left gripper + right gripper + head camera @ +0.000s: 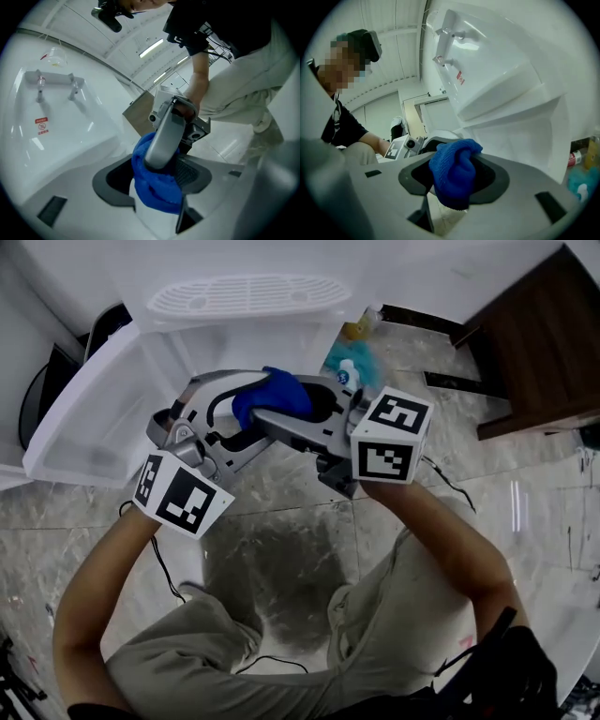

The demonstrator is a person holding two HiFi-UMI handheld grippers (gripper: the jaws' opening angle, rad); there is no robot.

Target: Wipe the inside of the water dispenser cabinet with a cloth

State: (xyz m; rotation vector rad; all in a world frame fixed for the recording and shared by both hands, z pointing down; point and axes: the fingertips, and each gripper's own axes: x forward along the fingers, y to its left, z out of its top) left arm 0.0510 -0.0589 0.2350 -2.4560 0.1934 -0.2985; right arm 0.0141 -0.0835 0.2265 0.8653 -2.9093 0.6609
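Grey marble floor [281, 559] lies below; the white water dispenser cabinet [159, 362] stands ahead of your right gripper [452, 187], which clamps the soft, limp blue knitted cloth [272, 395] at its bunched middle. Your left gripper [157, 187] stands wide around it, not pressing.

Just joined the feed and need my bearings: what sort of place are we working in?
Probably an office or lab room: a white water dispenser, polished stone-look floor, dark wooden furniture, ceiling strip lights.

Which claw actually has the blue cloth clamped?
The right claw: its jaws pinch the blue knitted cloth. The left claw is open, jaws wide around it without pressing.
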